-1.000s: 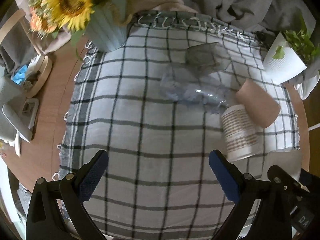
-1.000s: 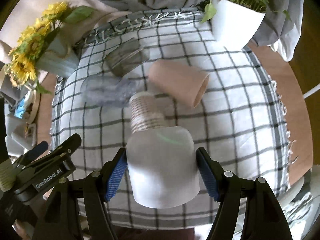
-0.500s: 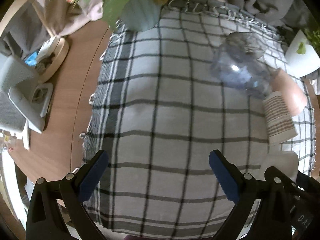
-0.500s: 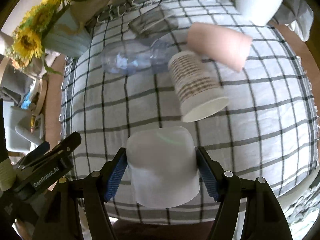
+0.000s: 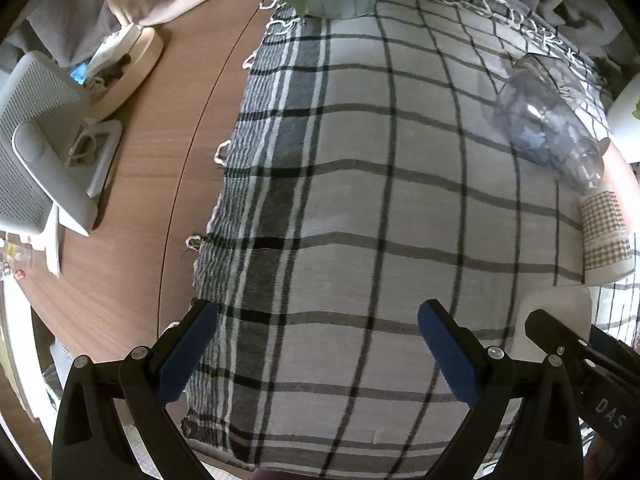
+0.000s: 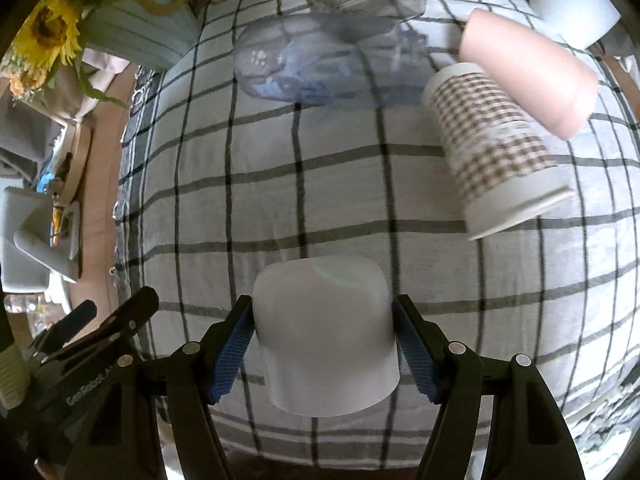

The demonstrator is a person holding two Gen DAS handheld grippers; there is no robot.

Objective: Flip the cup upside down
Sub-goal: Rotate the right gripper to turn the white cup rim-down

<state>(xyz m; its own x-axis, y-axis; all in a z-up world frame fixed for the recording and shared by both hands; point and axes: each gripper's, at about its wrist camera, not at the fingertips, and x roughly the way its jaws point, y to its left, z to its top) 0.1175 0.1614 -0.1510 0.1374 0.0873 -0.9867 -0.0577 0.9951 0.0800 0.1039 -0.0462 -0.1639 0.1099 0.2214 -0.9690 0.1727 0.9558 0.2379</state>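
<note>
Clamping one white cup (image 6: 324, 336), the right gripper (image 6: 324, 350) fingers squeeze its sides; four other cups lie far; left gripper (image 5: 316, 354) fingers gape empty.

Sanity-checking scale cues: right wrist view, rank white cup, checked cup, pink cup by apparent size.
1. white cup, though it sits nearest the camera, which inflates it
2. checked cup
3. pink cup; close to the checked cup, so unsure

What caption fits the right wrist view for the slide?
Right gripper clamps a white cup above the checked cloth; checked and pink cups lie beyond.
</note>
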